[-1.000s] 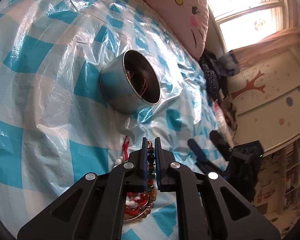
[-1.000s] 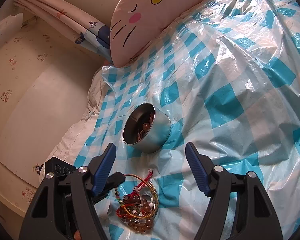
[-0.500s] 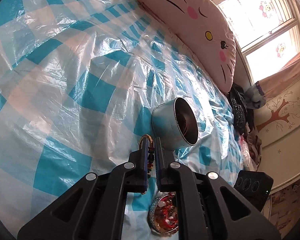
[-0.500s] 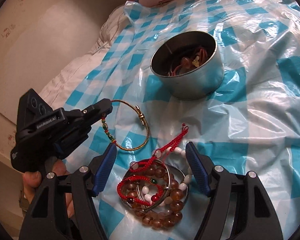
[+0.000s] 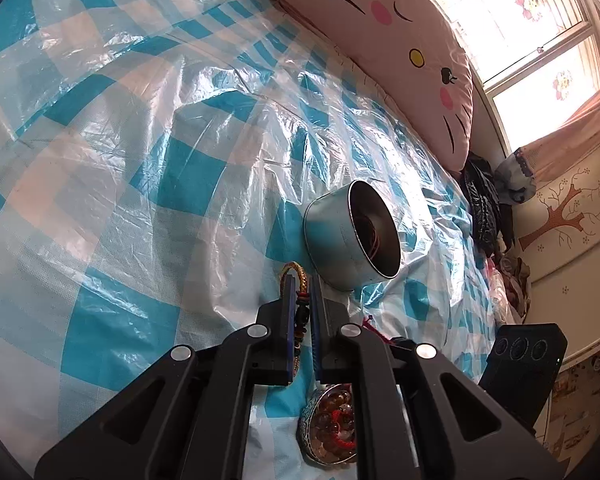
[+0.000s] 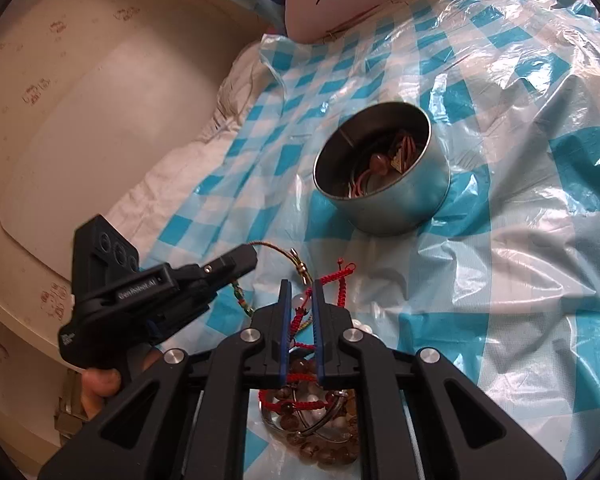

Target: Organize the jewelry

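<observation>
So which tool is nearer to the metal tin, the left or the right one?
Left. The left tool, holding a thin gold bracelet, has its tips almost at the metal tin. The right tool stays back over the pile, gripping a red cord bracelet.

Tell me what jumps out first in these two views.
The round metal tin sits open on the blue-checked plastic sheet, with jewelry already inside. Nearer the cameras, a heap of beaded bracelets lies on the sheet; the right gripper has just closed its fingers on a red cord bracelet from it, while the left gripper is shut on a thin gold bangle. A big pink cat-face pillow lies beyond.
</observation>
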